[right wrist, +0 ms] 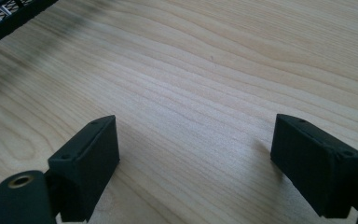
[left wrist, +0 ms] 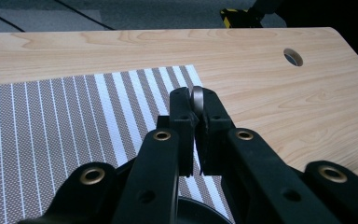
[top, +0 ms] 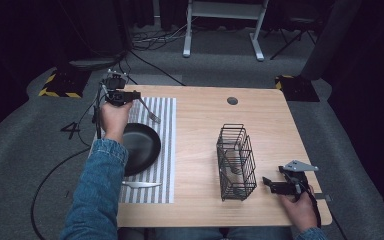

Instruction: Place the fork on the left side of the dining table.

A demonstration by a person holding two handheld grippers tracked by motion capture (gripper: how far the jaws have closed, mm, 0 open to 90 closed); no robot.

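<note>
Writing: no brand, label or lettering can be read on any item.
Left gripper (top: 136, 95): raised over the far part of the striped placemat (top: 166, 150); its jaws are clenched on the handle end of a fork (top: 149, 111).
Fork, look: slim silver metal, hanging slanted from the jaws toward the mat, tines lowest; in the left gripper view a rounded shiny handle tip (left wrist: 197, 95) pokes out between the pads.
Fork, place: above the placemat's far half, just beyond the black plate (top: 141, 146); whether the tines touch the mat cannot be told.
Right gripper (top: 269, 184): low at the table's near right corner, jaws spread wide with bare wood between them, grasping nothing.
Wire cutlery basket (top: 236, 161): black, upright on the wooden table (top: 200, 120), just left of the right gripper.
Knife (top: 141, 184): silver, lying flat on the mat's near end.
Open room: bare tabletop between placemat and basket, and across the far side around the round cable hole (top: 232, 100).
Edges: the mat's left side reaches the table's left edge; the right hand sits near the front edge.
</note>
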